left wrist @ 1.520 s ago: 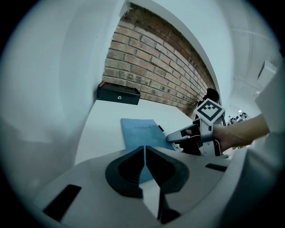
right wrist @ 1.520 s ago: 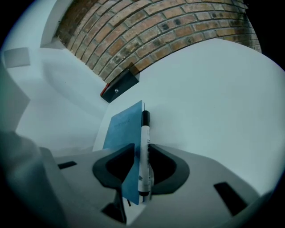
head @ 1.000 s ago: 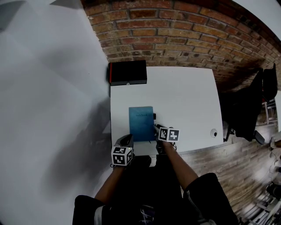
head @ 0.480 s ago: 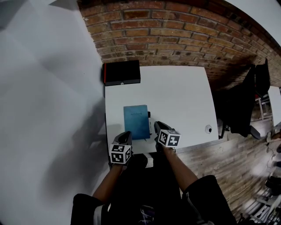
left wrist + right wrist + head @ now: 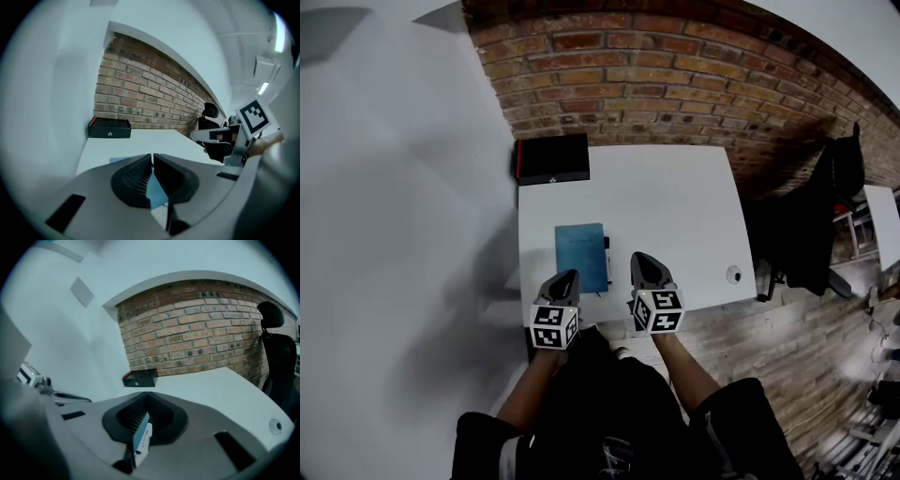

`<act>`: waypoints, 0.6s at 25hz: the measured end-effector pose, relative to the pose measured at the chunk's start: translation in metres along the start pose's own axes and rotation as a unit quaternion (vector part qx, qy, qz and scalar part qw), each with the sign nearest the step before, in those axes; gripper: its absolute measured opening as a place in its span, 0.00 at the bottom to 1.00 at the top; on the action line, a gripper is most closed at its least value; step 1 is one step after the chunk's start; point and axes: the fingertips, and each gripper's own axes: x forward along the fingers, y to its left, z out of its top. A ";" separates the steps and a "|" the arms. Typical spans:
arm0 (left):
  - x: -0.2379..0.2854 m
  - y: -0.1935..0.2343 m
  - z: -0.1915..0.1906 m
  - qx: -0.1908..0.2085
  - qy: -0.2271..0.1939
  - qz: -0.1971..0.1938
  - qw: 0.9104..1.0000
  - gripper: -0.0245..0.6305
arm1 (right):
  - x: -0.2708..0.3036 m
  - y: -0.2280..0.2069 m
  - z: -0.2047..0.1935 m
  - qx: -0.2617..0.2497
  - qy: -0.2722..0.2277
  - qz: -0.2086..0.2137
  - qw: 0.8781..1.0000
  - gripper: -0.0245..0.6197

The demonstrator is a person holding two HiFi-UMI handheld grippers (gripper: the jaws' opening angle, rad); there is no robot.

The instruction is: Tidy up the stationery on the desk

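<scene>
A blue notebook (image 5: pixel 579 255) lies flat near the front left of the white desk (image 5: pixel 675 202), with a dark pen (image 5: pixel 607 253) along its right side. My left gripper (image 5: pixel 567 275) hovers at the notebook's near end, shut and empty; in the left gripper view (image 5: pixel 153 157) the notebook (image 5: pixel 157 193) shows only through the slit below the closed jaws. My right gripper (image 5: pixel 642 256) hangs just right of the pen. Its jaws have just closed, with nothing between them (image 5: pixel 147 399); the blue and white sliver below them is the notebook on the desk.
A black box (image 5: pixel 552 158) with a red edge sits in the desk's far left corner against the brick wall. A small round object (image 5: pixel 733 274) lies at the desk's front right edge. A dark chair (image 5: pixel 811 234) stands to the right of the desk.
Both grippers have lifted and drawn back from the notebook toward the desk's front edge. The right gripper left the notebook's right edge, where the pen lies, and its jaws came together.
</scene>
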 end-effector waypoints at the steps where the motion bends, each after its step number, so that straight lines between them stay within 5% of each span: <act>1: -0.005 -0.005 0.006 0.002 -0.008 0.002 1.000 0.08 | -0.009 0.003 0.007 -0.012 -0.010 0.004 1.000 0.07; 7: -0.034 -0.043 0.026 0.022 -0.045 0.007 0.999 0.08 | -0.065 0.009 0.034 -0.061 -0.053 0.019 0.997 0.07; 15: -0.070 -0.081 0.025 0.040 -0.067 0.017 0.997 0.08 | -0.125 0.008 0.026 -0.067 -0.066 0.028 0.995 0.07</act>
